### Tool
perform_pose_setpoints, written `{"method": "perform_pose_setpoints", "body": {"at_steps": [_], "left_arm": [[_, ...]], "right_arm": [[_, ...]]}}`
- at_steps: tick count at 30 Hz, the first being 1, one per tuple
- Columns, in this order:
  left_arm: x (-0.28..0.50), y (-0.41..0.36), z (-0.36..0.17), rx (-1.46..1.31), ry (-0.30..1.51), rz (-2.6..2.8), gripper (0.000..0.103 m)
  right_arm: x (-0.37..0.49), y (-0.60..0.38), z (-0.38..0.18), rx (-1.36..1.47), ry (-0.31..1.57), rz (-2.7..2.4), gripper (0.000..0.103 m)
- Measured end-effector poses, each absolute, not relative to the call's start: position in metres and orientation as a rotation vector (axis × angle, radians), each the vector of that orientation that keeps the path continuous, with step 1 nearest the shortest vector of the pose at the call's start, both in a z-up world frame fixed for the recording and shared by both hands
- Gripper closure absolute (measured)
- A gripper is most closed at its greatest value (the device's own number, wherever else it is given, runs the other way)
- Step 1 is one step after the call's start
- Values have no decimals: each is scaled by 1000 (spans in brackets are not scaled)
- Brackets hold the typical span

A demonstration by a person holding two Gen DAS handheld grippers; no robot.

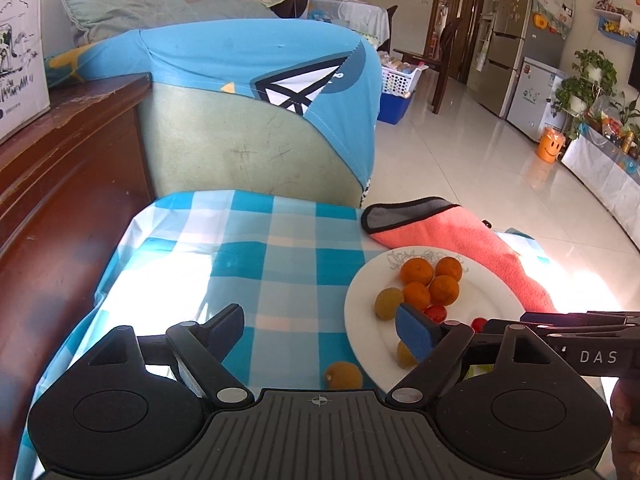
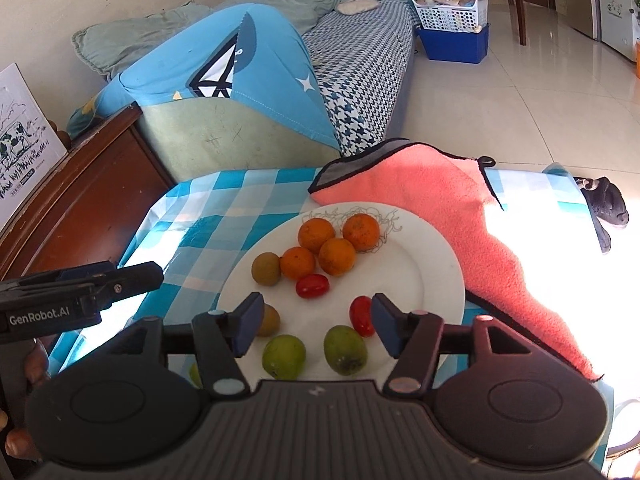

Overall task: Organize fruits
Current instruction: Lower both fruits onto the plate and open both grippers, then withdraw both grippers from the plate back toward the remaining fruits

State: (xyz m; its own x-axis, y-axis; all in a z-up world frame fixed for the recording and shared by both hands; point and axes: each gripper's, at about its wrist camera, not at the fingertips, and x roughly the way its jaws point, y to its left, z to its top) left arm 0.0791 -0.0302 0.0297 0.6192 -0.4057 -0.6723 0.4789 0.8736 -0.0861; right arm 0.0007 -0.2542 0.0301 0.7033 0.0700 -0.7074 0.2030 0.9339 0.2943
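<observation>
A white plate [image 2: 436,264] on the blue checked tablecloth holds several oranges [image 2: 337,256], two cherry tomatoes [image 2: 312,285], brown-yellow round fruits [image 2: 266,267] and two green fruits [image 2: 345,350]. My right gripper [image 2: 316,324] is open and empty above the plate's near part, with a tomato [image 2: 361,316] by its right finger. My left gripper [image 1: 320,334] is open and empty over the cloth at the plate's left edge [image 1: 360,300]. One brown fruit [image 1: 343,376] lies on the cloth just outside the plate. The right gripper's body [image 1: 576,336] shows in the left wrist view.
A pink towel [image 2: 432,196] lies behind and to the right of the plate. A sofa with a blue cover [image 2: 224,80] stands behind the table. A dark wooden cabinet [image 1: 60,184] is on the left. The table's far edge [image 1: 256,196] is near the sofa.
</observation>
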Motion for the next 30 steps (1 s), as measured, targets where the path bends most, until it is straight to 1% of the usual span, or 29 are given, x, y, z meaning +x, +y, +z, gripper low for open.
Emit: {"method": "perform_pose_setpoints", "body": {"at_steps": [1, 4, 6, 15, 22, 26, 30], "left_arm": [[76, -26, 30, 120, 752, -501, 18], [65, -12, 34, 135, 750, -479, 17], [55, -5, 36, 161, 743, -468, 12], [18, 13, 36, 210, 746, -449, 10], [23, 21, 24, 165, 812, -402, 10], [31, 21, 17, 148, 843, -370, 10], [33, 17, 13, 154, 854, -358, 10]], "right_arm": [[-3, -252, 30, 365, 789, -69, 36], [-13, -244, 30, 355, 788, -47, 34], [-19, -236, 30, 325, 790, -30, 32], [-58, -203, 16, 324, 823, -8, 32], [-62, -197, -3, 374, 858, -40, 32], [-55, -196, -11, 403, 852, -45, 34], [-48, -194, -14, 417, 843, -39, 40]]}}
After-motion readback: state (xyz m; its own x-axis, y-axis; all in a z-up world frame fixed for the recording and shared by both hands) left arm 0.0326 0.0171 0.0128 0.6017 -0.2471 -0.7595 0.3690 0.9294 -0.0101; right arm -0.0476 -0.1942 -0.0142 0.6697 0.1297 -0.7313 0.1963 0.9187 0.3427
